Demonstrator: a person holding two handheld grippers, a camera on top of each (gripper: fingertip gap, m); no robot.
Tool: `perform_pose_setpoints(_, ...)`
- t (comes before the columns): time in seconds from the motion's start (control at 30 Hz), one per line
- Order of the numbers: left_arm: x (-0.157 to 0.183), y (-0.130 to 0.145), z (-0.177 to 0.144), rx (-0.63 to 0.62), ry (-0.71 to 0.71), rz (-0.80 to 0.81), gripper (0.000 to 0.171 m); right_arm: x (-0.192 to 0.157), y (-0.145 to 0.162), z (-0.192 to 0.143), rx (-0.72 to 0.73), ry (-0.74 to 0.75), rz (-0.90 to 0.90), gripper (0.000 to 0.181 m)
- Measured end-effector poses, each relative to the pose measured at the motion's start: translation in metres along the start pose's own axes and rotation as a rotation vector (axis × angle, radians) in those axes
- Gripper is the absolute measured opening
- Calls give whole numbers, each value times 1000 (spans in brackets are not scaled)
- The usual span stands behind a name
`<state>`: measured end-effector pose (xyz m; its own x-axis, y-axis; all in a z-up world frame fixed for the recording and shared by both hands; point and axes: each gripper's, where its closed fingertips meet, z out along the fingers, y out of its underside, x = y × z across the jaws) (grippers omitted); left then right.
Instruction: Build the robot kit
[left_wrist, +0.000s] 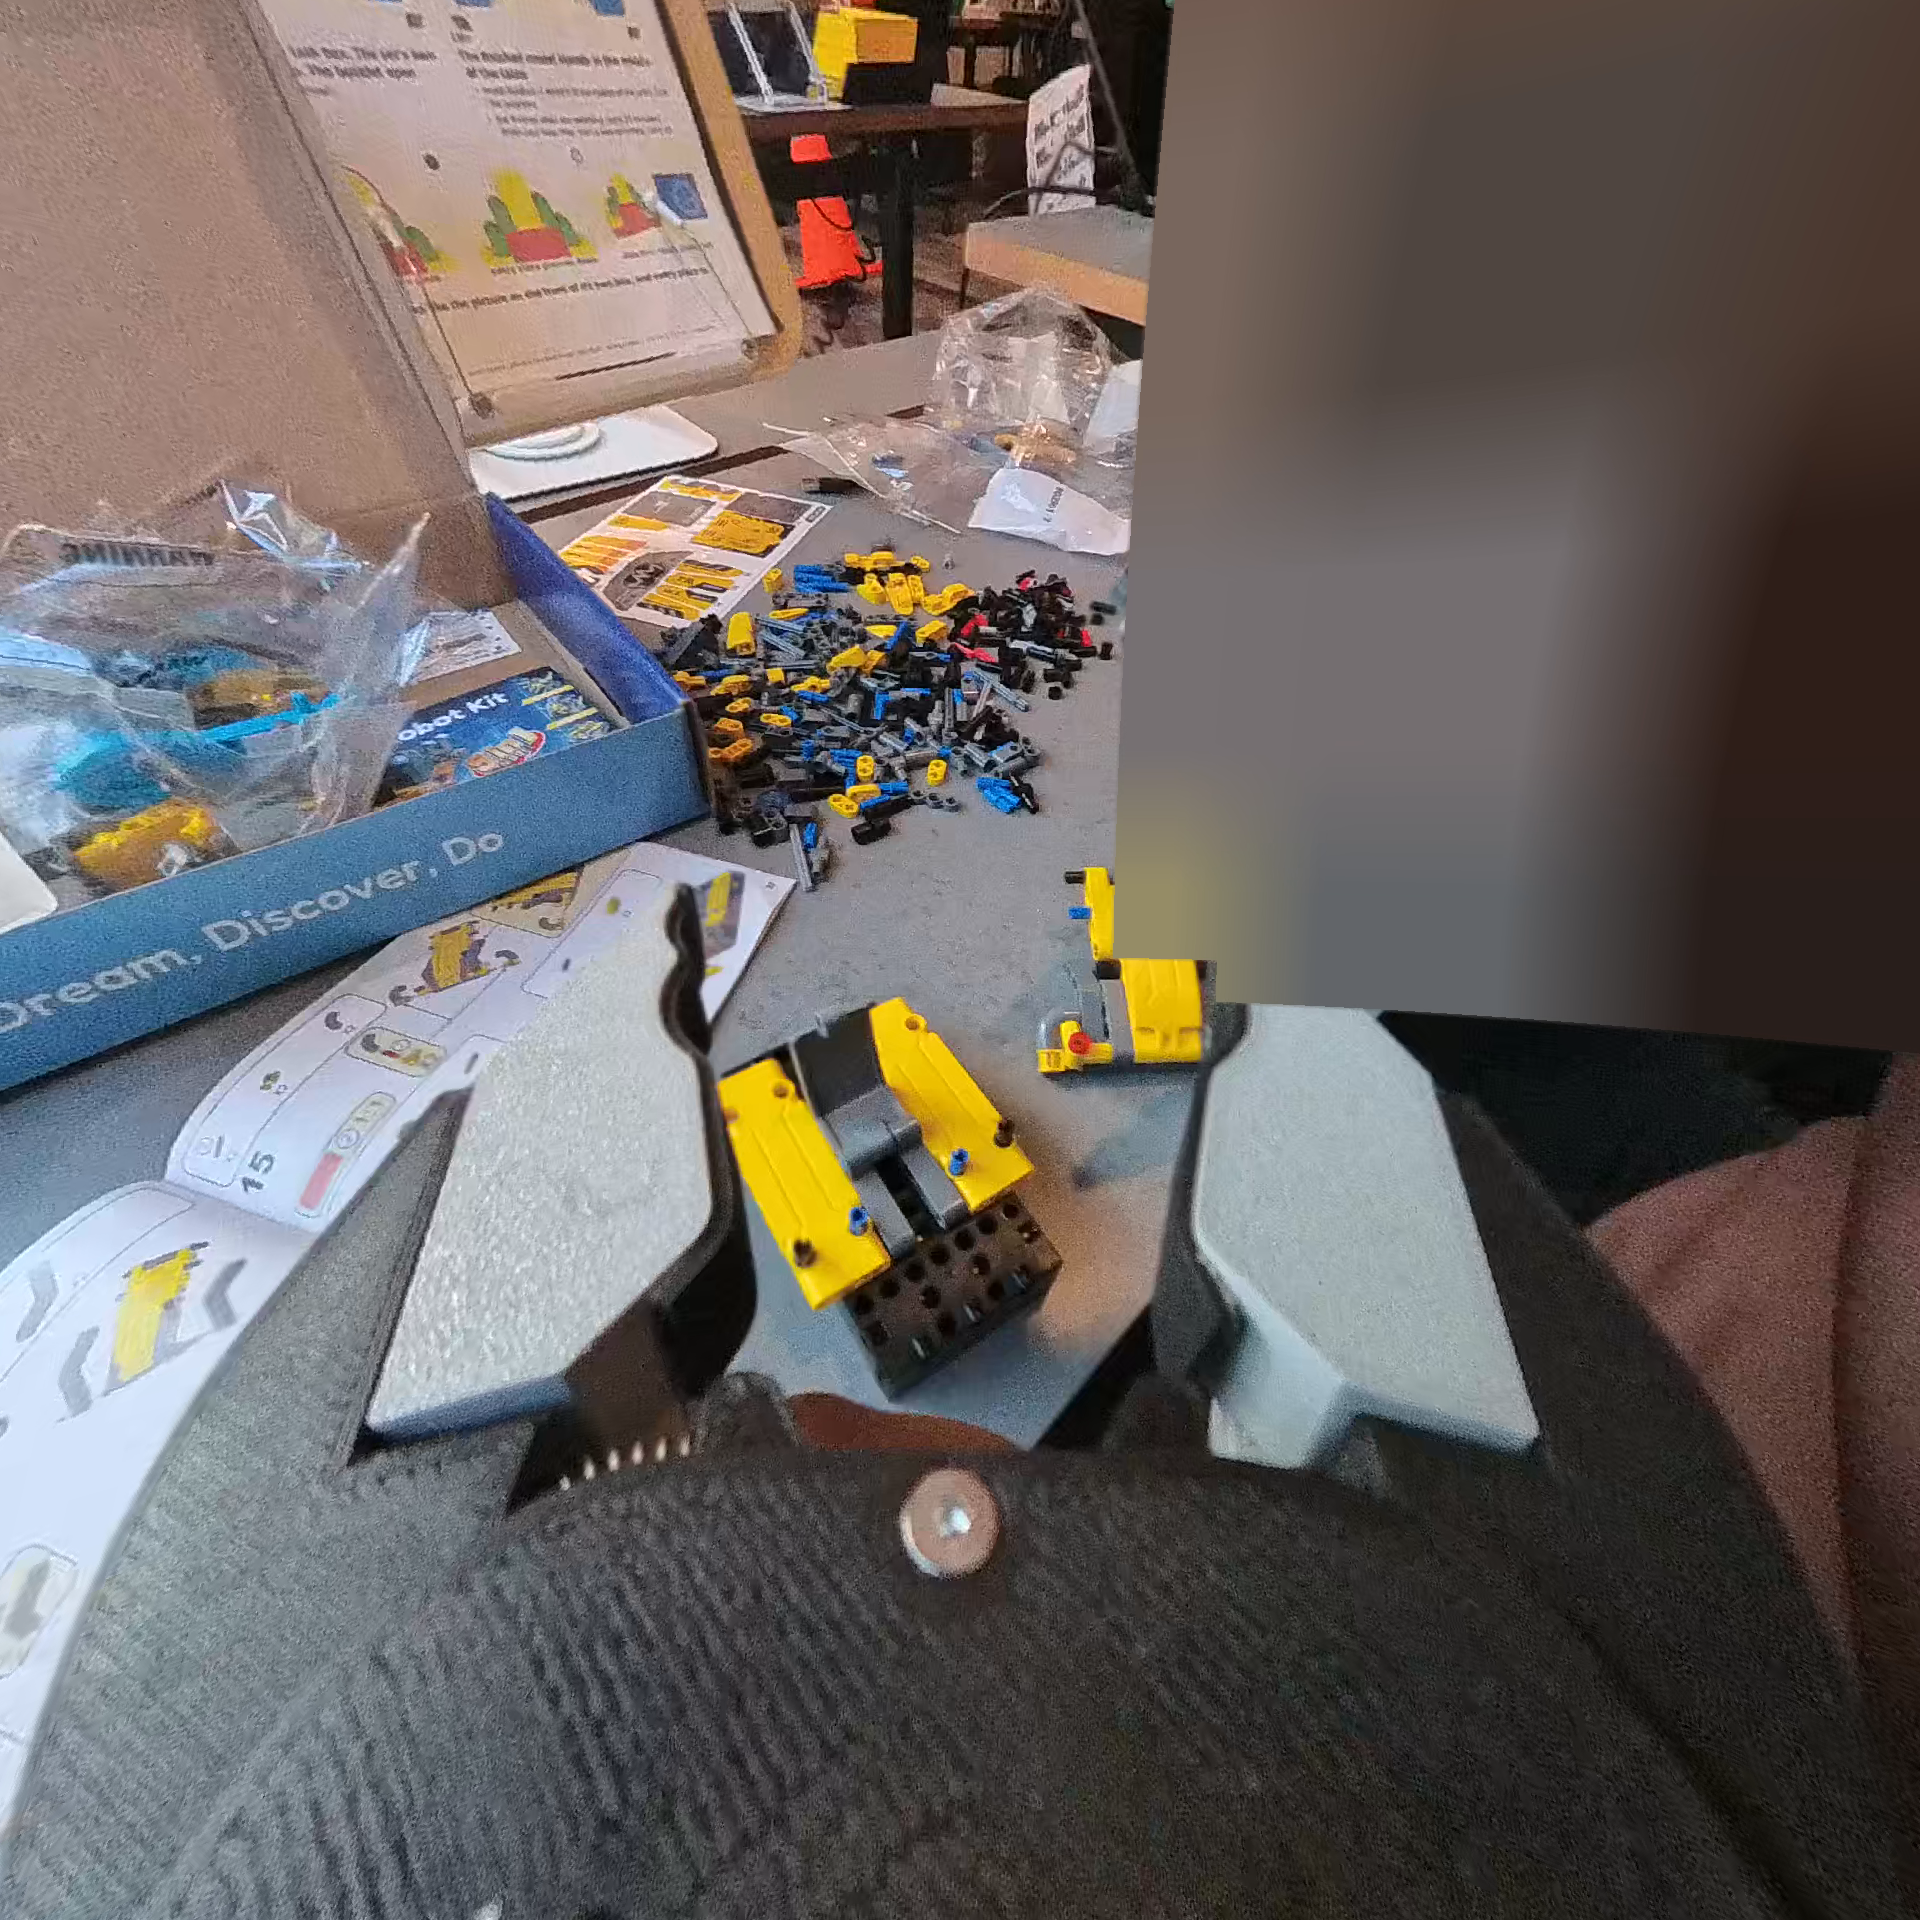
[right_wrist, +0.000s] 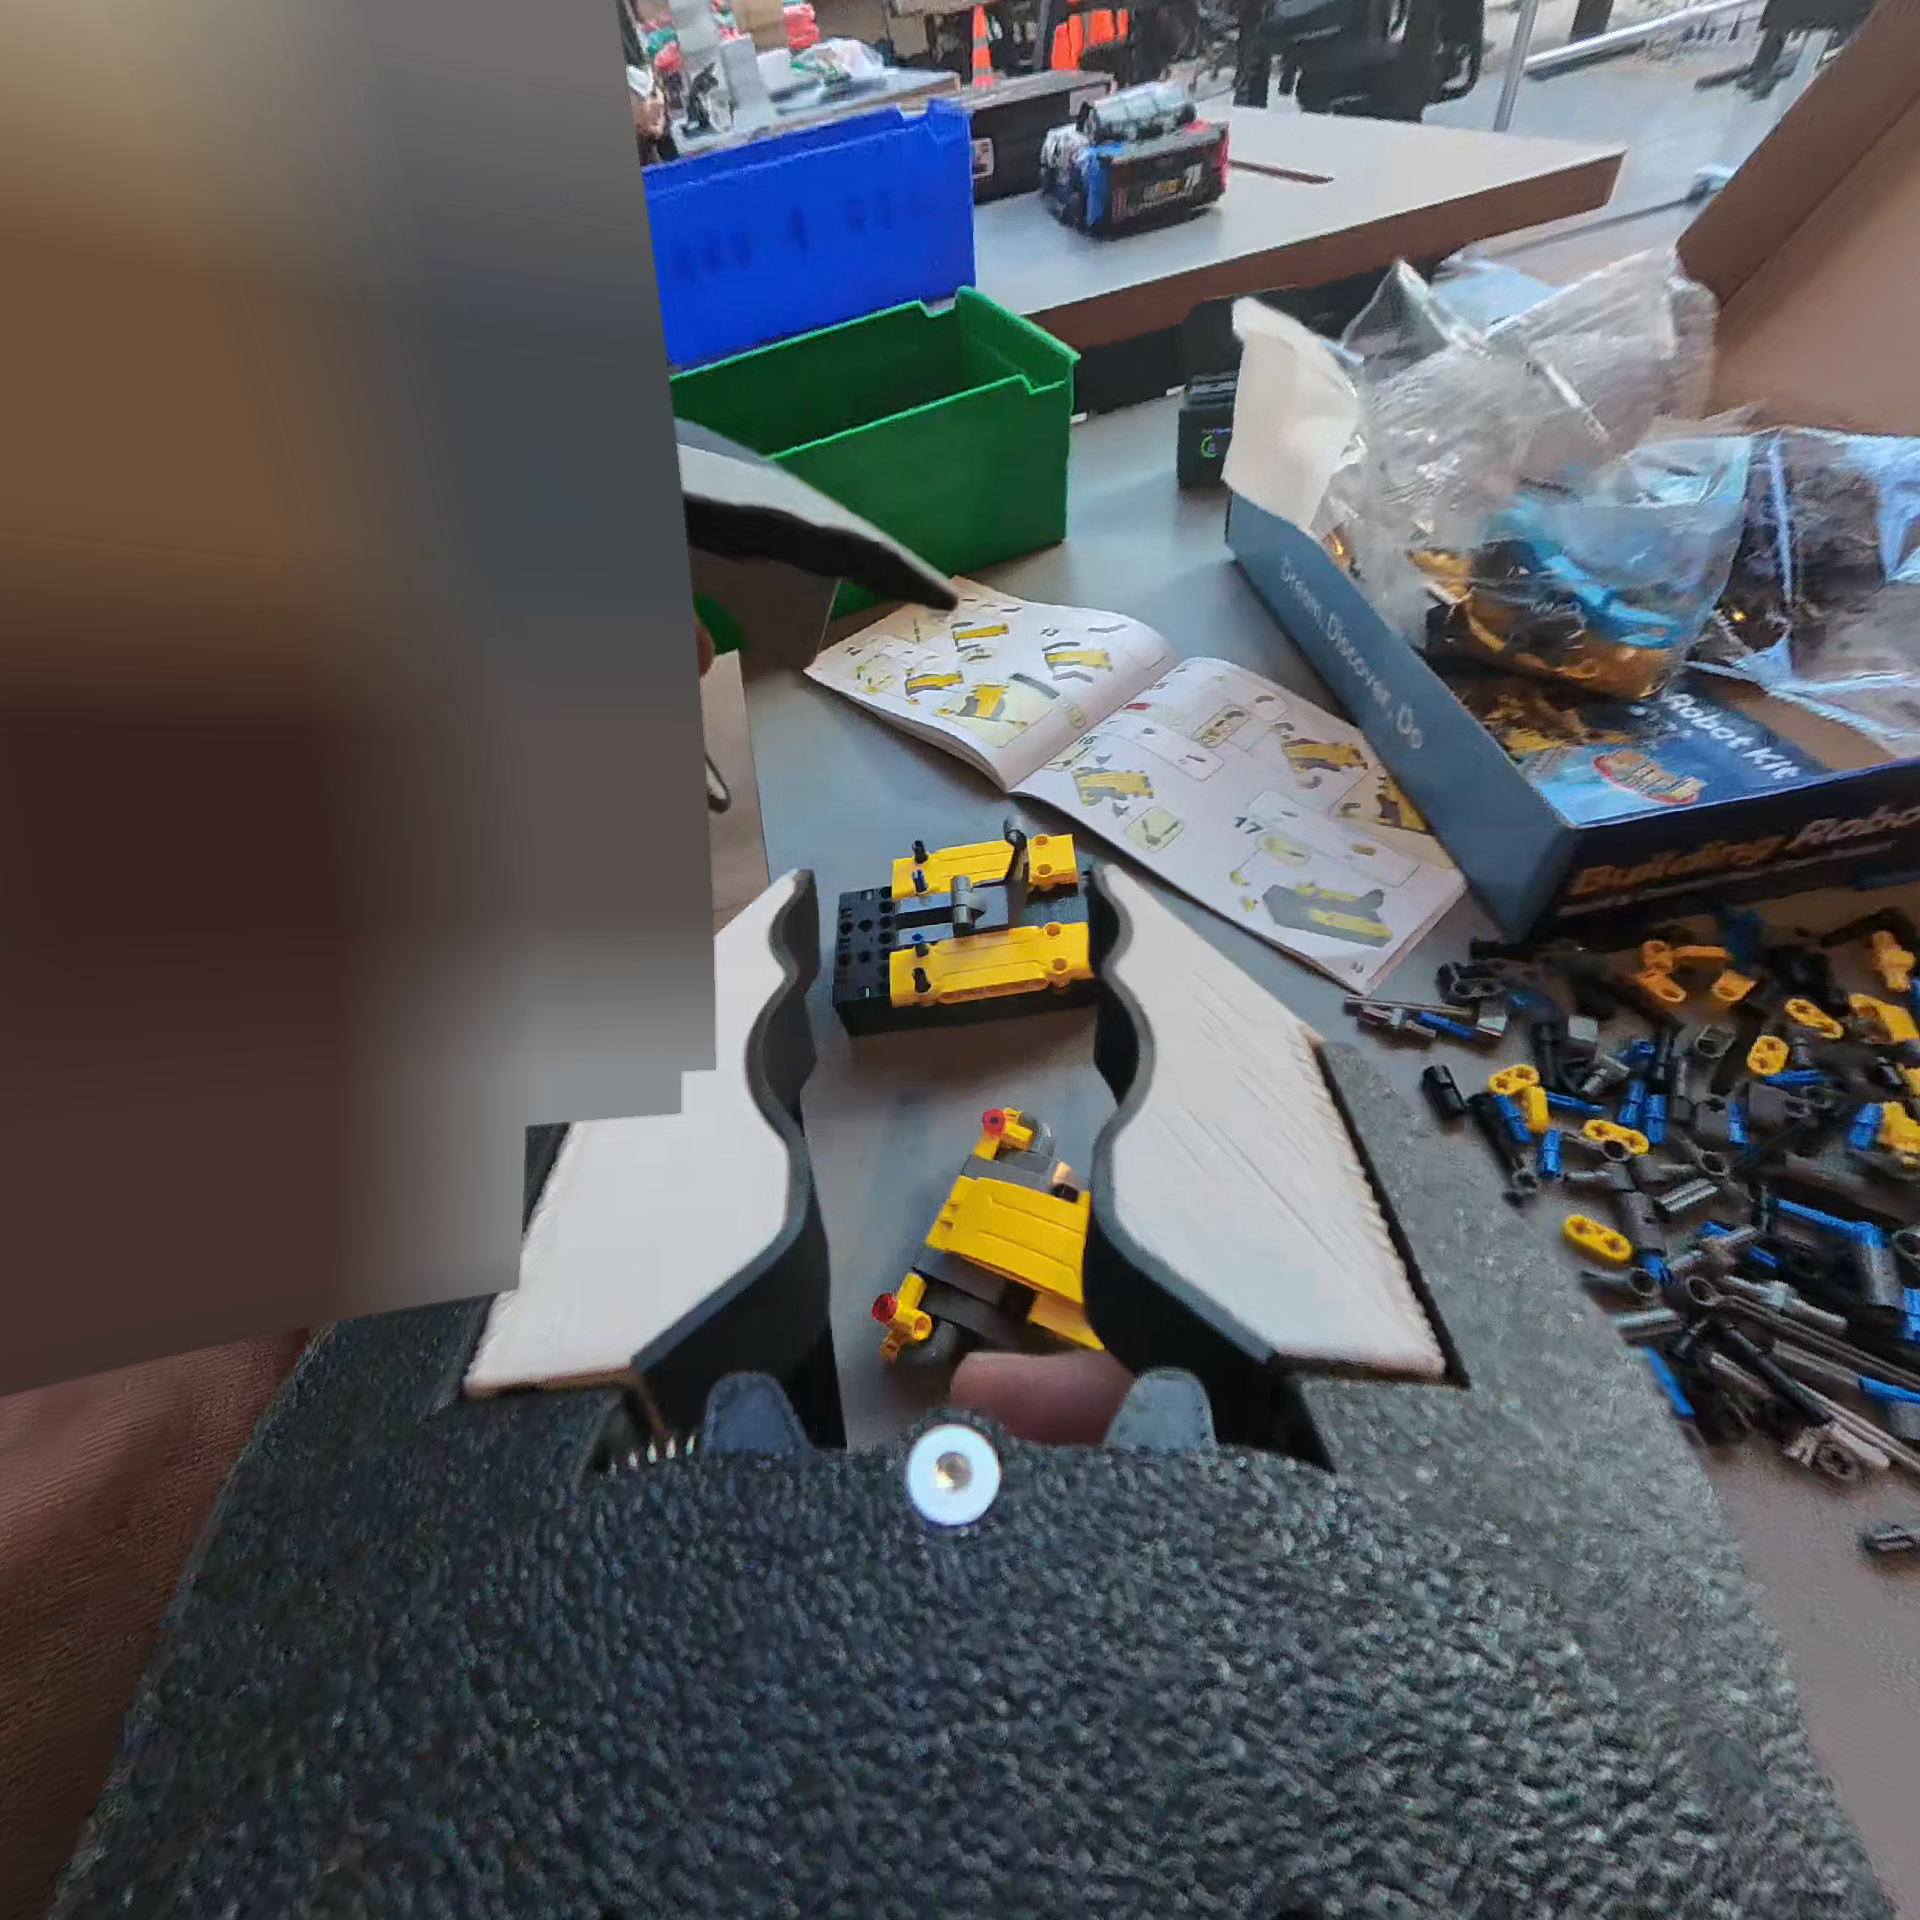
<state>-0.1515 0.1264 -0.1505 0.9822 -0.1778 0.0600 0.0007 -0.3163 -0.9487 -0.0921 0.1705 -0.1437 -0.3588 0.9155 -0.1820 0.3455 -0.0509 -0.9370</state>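
Observation:
A black perforated block with two yellow panels and a grey piece on top (left_wrist: 894, 1184) lies on the grey table (left_wrist: 935, 914). My left gripper (left_wrist: 956, 977) is open, with the block between its wide-spread fingers and untouched. The block also shows in the right wrist view (right_wrist: 966, 935), just past my fingertips. My right gripper (right_wrist: 951, 883) is open. A small yellow and grey assembly with red pins (right_wrist: 1003, 1236) lies between its fingers, close against the right finger (right_wrist: 1195, 1122). This assembly also shows in the left wrist view (left_wrist: 1138, 1013).
A pile of loose small parts (left_wrist: 883, 696) (right_wrist: 1704, 1143) lies beyond the block. An open blue kit box (left_wrist: 343, 883) (right_wrist: 1455, 790) holds plastic bags of parts (right_wrist: 1558, 499). An open instruction booklet (right_wrist: 1143, 779) lies by it. Green (right_wrist: 914, 436) and blue (right_wrist: 810, 239) bins stand behind.

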Motion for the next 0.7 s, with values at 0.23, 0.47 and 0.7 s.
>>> perform_pose_setpoints(0.23,-18,-28,7,55,29,-1,93,19,2,-27,132,80,174,48)
perform_pose_setpoints(0.47,19,-14,41,-67,46,43,95,19,30,-37,43,198,160,52)
perform_pose_setpoints(0.7,81,-37,49,-5,143,138,88,3,25,-54,6,256,48,52)
